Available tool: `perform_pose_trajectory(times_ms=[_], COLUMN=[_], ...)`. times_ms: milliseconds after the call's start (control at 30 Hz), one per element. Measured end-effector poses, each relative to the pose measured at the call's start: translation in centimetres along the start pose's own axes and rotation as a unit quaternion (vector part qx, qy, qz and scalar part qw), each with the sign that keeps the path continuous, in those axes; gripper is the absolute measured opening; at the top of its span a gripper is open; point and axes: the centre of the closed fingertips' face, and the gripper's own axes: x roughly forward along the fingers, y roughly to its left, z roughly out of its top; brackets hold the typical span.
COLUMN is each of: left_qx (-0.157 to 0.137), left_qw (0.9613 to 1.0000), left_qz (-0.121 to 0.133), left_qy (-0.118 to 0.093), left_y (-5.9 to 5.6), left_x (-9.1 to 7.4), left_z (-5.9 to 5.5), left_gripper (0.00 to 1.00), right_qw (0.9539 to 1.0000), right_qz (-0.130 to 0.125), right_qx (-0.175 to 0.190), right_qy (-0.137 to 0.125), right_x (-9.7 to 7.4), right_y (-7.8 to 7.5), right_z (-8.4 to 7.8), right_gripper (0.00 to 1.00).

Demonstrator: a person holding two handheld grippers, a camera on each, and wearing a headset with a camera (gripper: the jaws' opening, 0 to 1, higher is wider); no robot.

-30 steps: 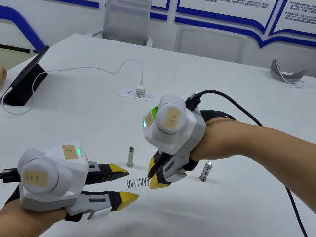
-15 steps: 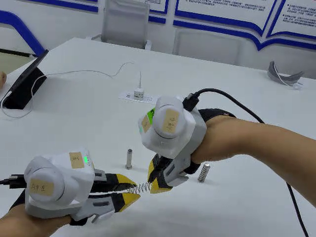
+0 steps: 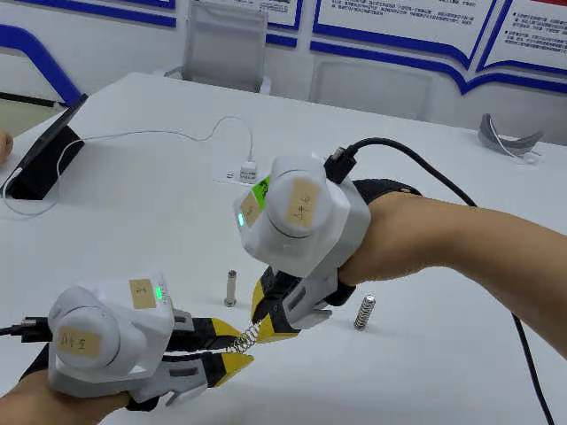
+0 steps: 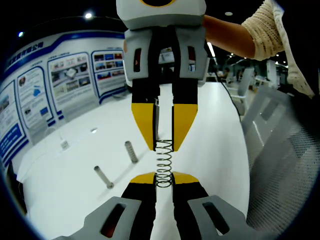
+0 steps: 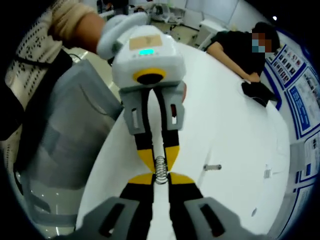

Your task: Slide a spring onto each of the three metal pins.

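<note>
Metal spring (image 3: 248,336) is stretching between two grippers just above the white table (image 3: 133,221). The left gripper (image 3: 244,347) is pinching one end with its jaws drawn narrow. The right gripper (image 3: 263,329) is pinching the other end the same way. Both ends are lying hidden behind the yellow tips, and only the middle coils are showing.

In the left gripper view a thin grey strip is showing higher up between the right gripper's jaws, but it is too unclear to name.

A bare pin (image 3: 231,288) is standing upright on the table just beyond the spring. A second pin (image 3: 364,312), already wearing a coil, is standing off to the right.

The head view is taking in a power strip (image 3: 239,174) with a white cable, and a dark tablet (image 3: 44,142) propped near the table's left edge. The right gripper view is showing a person in black (image 5: 240,47) sitting at the far side of the table. The left gripper view is showing blue-framed posters (image 4: 65,75) on the wall.
</note>
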Motion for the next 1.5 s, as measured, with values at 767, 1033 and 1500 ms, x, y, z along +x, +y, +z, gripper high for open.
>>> perform_pose_trajectory(times_ms=[767,1033,1500], left_qx=[-0.013,-0.015,-0.024], left_qw=[0.9998,0.9997,0.9994], left_qz=[0.001,0.006,0.014], left_qy=[-0.016,-0.017,-0.02], left_y=[-0.1,0.3,0.8], left_x=[-0.3,-0.4,-0.4], left_z=[0.5,0.5,0.2], left_gripper=[0.11,0.11,0.16], right_qw=[0.9996,0.9996,0.9993], right_qz=[0.003,0.004,0.009], right_qx=[-0.003,0.004,0.02], right_qy=[-0.028,-0.026,-0.032], right_x=[0.1,0.5,0.9], right_y=[0.0,-0.2,-0.8], right_z=[2.3,2.0,2.1], right_gripper=[0.14,0.15,0.12])
